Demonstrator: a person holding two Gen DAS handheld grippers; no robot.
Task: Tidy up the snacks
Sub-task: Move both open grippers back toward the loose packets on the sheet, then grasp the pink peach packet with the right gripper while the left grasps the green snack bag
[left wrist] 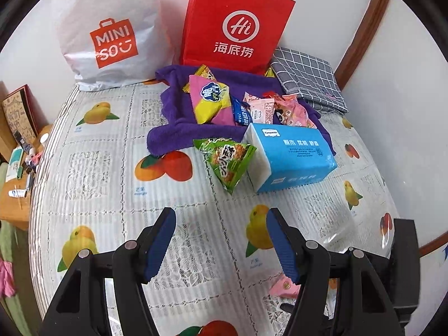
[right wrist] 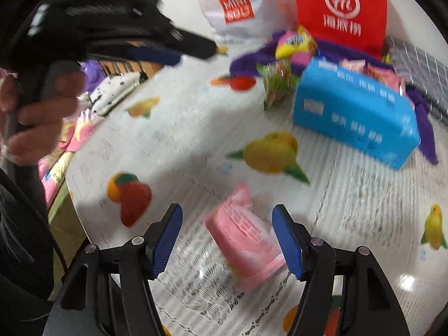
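Note:
In the left wrist view my left gripper (left wrist: 221,224) is open over the fruit-print tablecloth (left wrist: 98,168), with nothing between its blue pads. Beyond it, a green snack packet (left wrist: 226,162) leans on a blue tissue pack (left wrist: 294,156). Several more snacks (left wrist: 212,100) lie on a purple towel (left wrist: 173,128). A pink packet (left wrist: 284,287) peeks out by the right finger. In the blurred right wrist view my right gripper (right wrist: 227,215) is open, and the pink packet (right wrist: 243,240) lies on the table between its pads, not pinched.
A white shopping bag (left wrist: 109,28) and a red paper bag (left wrist: 235,22) stand at the back against the wall, beside a folded grey checked cloth (left wrist: 308,78). The table edge runs along the left. A hand (right wrist: 36,112) holds the left gripper (right wrist: 196,51) at upper left.

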